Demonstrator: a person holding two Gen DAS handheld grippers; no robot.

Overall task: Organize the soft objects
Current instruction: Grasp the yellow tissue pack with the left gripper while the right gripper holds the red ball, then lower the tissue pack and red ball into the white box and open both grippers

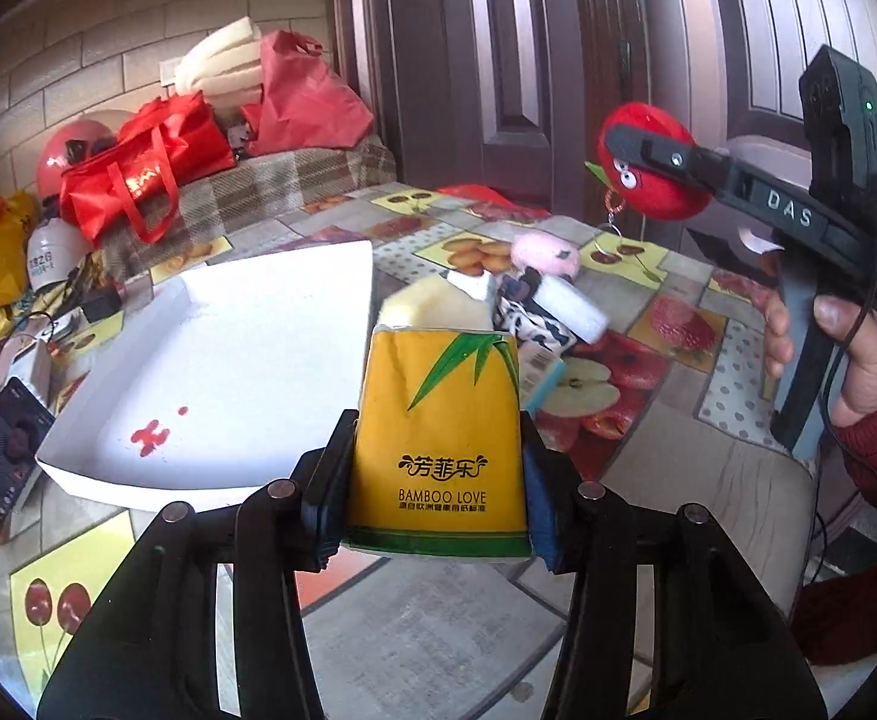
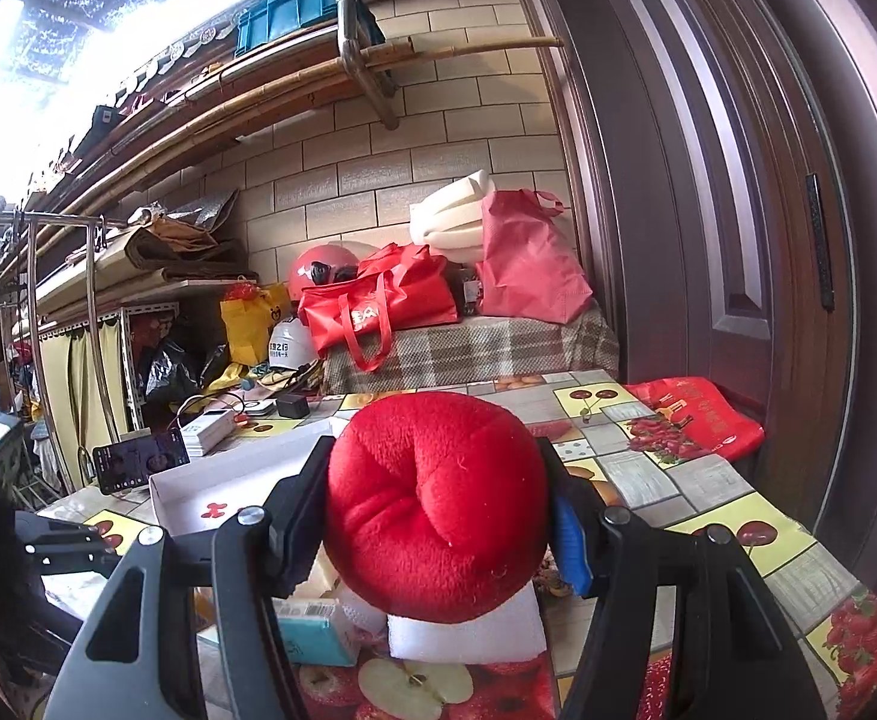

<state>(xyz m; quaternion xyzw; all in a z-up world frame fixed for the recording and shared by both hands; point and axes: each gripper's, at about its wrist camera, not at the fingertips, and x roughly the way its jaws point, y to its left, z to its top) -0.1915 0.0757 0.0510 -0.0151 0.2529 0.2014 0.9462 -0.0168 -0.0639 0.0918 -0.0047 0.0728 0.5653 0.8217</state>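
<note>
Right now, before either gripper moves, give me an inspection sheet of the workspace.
Surface: fruit-print tablecloth.
Job's things: yellow tissue pack and red plush toy held up; white box open; pink plush and white foam block on the table.
Clutter: phone, red bags, helmets.
Grippers: left gripper shut on tissue pack; right gripper shut on plush toy.
Cables: black cable on right gripper.
Surroundings: brown door, brick wall.

Two grippers are in use, each holding one item: the left gripper (image 1: 438, 456) grips one yellow tissue pack (image 1: 438, 426) and the right gripper (image 2: 438, 516) one red plush toy (image 2: 435, 504). On the table (image 1: 414, 624) lie one white tray (image 1: 228, 360) at left, one pink plush (image 1: 543, 255) farther off, and one white foam block (image 1: 570, 306). Behind, two red bags (image 2: 378, 306) and two helmets (image 2: 291, 342) sit far left.
</note>
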